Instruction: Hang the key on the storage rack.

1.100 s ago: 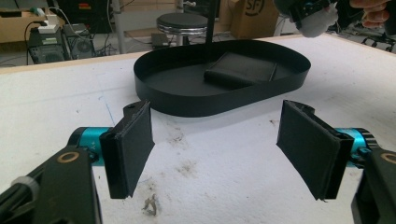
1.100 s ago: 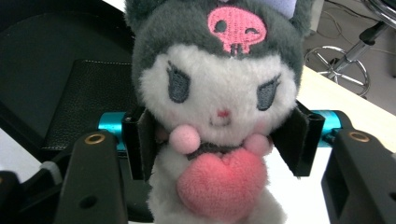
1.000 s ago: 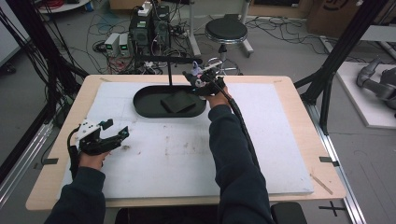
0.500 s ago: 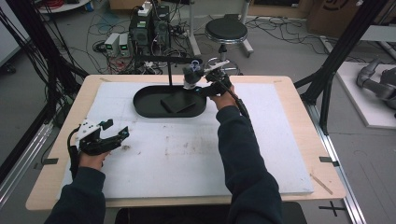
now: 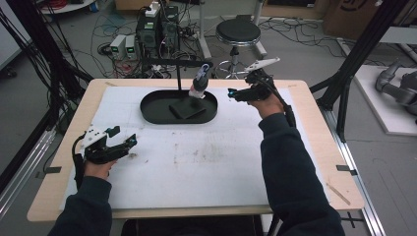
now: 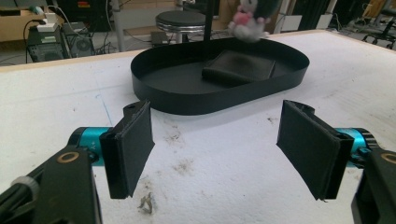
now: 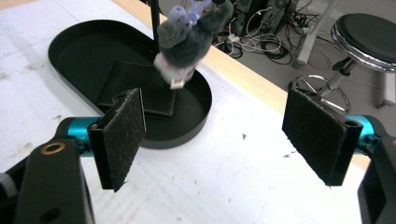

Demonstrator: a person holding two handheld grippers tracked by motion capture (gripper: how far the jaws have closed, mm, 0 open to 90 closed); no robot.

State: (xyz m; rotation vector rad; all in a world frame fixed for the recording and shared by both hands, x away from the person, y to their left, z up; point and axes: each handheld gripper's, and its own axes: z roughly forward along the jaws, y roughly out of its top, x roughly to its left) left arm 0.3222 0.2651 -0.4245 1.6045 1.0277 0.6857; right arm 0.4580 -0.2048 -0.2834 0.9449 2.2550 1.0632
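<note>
White padding is covering the wooden desk [image 5: 314,162], with cables, power units and a round stool [image 5: 238,32] standing on the floor behind it. Over the far right part of the desk, the right claw [image 5: 233,93] is hanging in the air with its jaws spread wide and nothing between them; they have just been opening. Just to its left, a small grey plush toy [image 5: 199,84] is dangling from the arm of a thin black stand [image 5: 178,73], apart from the claw's pads; in the right gripper view the toy [image 7: 187,39] is blurred, hanging above the far rim of the tray. Below it, a black oval tray [image 5: 152,114] is sitting on the padding, and a flat black wallet-like pad [image 5: 186,109] is lying inside it near the stand's post. Well apart, at the near left of the desk, the left claw [image 5: 123,139] is resting low over the stained padding, its jaws also standing wide and empty, pointing toward the tray [image 6: 154,95].
</note>
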